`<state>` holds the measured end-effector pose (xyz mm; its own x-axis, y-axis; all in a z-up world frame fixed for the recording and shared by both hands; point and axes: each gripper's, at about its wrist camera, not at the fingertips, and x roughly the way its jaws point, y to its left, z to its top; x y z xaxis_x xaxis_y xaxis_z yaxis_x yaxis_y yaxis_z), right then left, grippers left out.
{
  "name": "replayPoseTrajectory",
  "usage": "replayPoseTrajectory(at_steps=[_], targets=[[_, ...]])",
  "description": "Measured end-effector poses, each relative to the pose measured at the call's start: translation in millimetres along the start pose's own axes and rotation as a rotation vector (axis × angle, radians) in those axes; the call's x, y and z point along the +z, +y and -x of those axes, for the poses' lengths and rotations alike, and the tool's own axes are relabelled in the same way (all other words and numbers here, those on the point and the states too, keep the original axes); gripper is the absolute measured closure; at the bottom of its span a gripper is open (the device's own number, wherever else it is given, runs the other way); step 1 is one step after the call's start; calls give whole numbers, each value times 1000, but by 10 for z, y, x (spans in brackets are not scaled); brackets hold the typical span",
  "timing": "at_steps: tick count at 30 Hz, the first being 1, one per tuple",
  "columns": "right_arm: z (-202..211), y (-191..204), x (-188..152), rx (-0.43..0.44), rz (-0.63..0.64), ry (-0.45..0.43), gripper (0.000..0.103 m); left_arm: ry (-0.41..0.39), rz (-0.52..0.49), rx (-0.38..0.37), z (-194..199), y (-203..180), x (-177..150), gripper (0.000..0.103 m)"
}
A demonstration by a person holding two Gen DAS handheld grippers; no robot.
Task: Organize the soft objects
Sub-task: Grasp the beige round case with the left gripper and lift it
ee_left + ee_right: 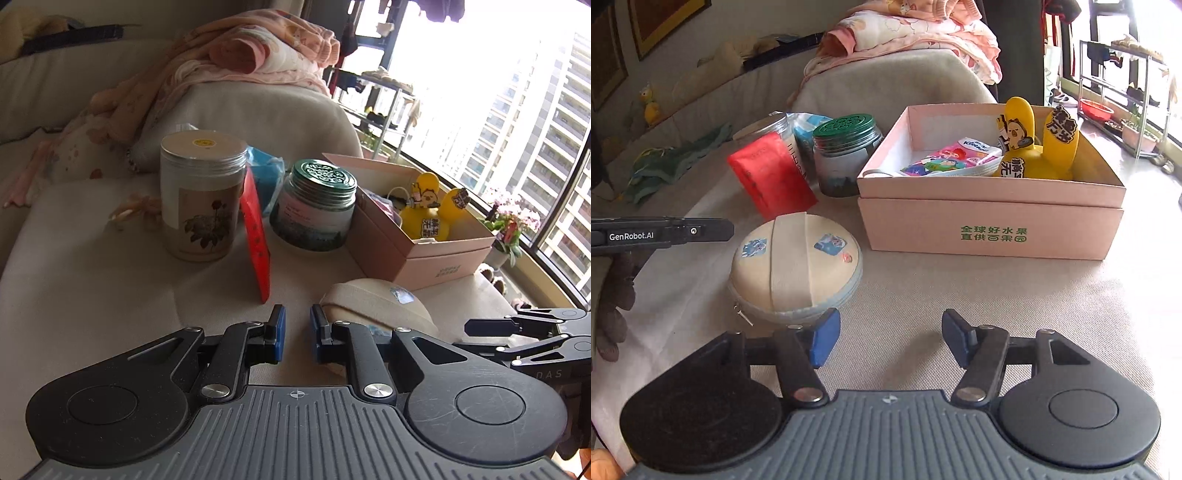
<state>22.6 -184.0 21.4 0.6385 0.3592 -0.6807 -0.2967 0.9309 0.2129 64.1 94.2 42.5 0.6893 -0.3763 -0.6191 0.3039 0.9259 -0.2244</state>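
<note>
Pink box: the pink box (991,229) sits open-topped on the pale sofa cover (960,295), seated in its own lid, mouth up. It reads as the collecting bin for this tidy-up.
Already in the box: a yellow plush toy (1039,155) stands upright against the far wall and a bright tissue pack (955,157) lies flat beside it. Soft things look to be going in here.
Round pouch: the cream round pouch (796,266) lies flat on the cover, just to the left of the box, zip pull dangling at its near edge. I'd say it's the next soft thing to go in.
Right gripper: the right gripper (886,341) hangs low over the cover with its jaws well apart and nothing between them; its left pad sits right at the pouch's near rim, which suits lining up a pinch on that edge.
Left gripper: the left gripper (297,332) is nearly closed, blue pads a narrow gap apart and gripping nothing; the pouch bulges just to its right. It seems to be waiting.
Hard things: the tall jar (203,199), the green-lidded jar (314,206) and the red packet (256,240) leaning between them stand grouped behind, apart from the box, probably because they aren't soft.
Blankets: pink blankets (258,55) lie heaped on the sofa arm, too bulky for the box.
</note>
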Motion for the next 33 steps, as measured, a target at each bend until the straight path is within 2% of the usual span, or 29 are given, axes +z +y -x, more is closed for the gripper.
replayPoseTrajectory(at_steps=[3, 7, 10, 12, 14, 16, 18, 19, 23, 24, 28, 33], targets=[[95, -46, -7, 3, 4, -42, 41, 6, 19, -52, -3, -6, -4, 87], [108, 5, 94, -26, -6, -106, 41, 8, 97, -132, -2, 55, -8, 87], [-13, 73, 182, -21, -1, -93, 44, 37, 157, -188, -57, 114, -22, 87], [-94, 99, 191, -26, 3, -74, 48, 70, 159, -188, -119, 120, -52, 86], [-137, 105, 168, -30, -1, -66, 50, 69, 153, -175, -140, 145, -66, 74], [-132, 104, 161, -29, 6, -56, 50, 84, 179, -166, -173, 205, -62, 57], [-135, 106, 155, -28, 11, -50, 50, 101, 217, -181, -208, 284, -70, 49], [-136, 113, 151, -32, 18, -50, 50, 112, 242, -203, -235, 326, -71, 48], [-156, 127, 159, -43, 32, -51, 52, 217, 371, -385, -476, 458, -95, 50], [-163, 124, 159, -43, 32, -50, 52, 211, 377, -403, -520, 451, -92, 48], [-169, 101, 148, -35, 35, -43, 53, 188, 366, -393, -630, 353, -25, 44], [-209, 104, 123, -23, 53, -28, 53, 187, 355, -434, -795, 184, -1, 44]])
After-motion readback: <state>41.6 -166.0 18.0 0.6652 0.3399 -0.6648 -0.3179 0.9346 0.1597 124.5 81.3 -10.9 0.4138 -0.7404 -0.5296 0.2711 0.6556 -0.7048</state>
